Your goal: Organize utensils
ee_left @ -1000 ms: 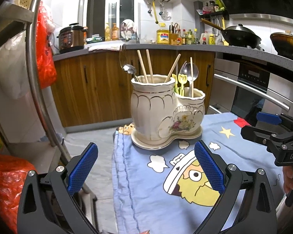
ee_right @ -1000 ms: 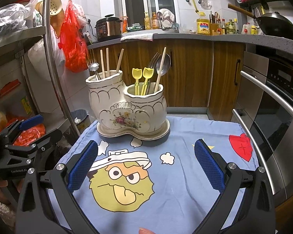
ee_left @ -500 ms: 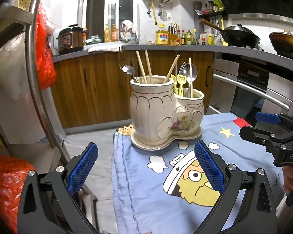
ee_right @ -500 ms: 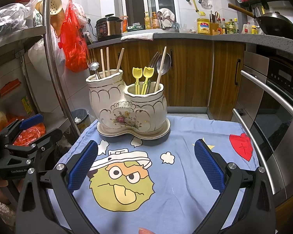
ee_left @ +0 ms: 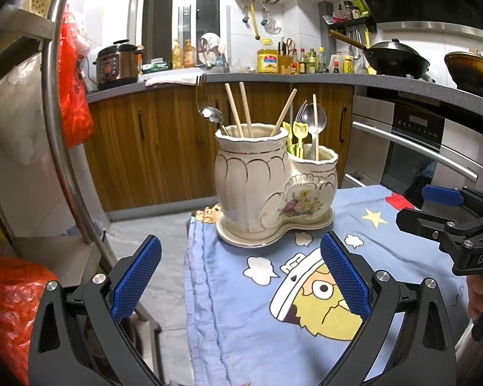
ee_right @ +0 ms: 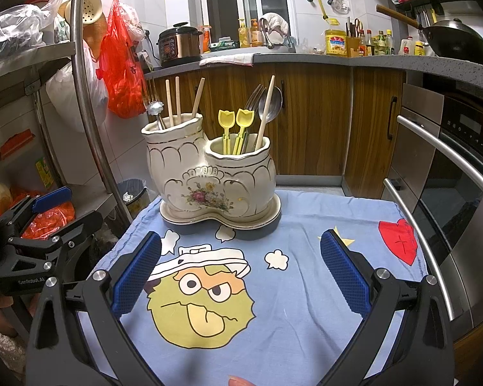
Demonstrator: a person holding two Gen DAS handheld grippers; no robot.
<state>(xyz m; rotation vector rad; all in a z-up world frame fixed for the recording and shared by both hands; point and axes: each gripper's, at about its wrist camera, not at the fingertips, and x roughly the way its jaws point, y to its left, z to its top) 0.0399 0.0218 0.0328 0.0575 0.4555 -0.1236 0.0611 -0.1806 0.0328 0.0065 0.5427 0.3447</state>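
A cream ceramic two-cup utensil holder [ee_left: 267, 183] [ee_right: 209, 177] stands on its saucer at the far side of a small table. The taller cup holds wooden chopsticks [ee_right: 177, 99], a fork and a small spoon. The shorter cup holds two yellow tulip picks [ee_right: 235, 119], a metal spoon [ee_right: 272, 103], a fork and one chopstick. My left gripper [ee_left: 241, 276] is open and empty at the table's left edge. My right gripper [ee_right: 241, 276] is open and empty over the cloth, in front of the holder. Each gripper shows at the side of the other's view.
A blue cartoon cloth [ee_right: 273, 305] covers the table. A steel rack post [ee_right: 90, 96] with red bags stands at the left. An oven [ee_right: 450, 177] with a handle bar is at the right. Wooden cabinets and a cluttered counter lie behind.
The left wrist view has shifted slightly; the holder sits a touch lower left in it. Both grippers stay open and empty.
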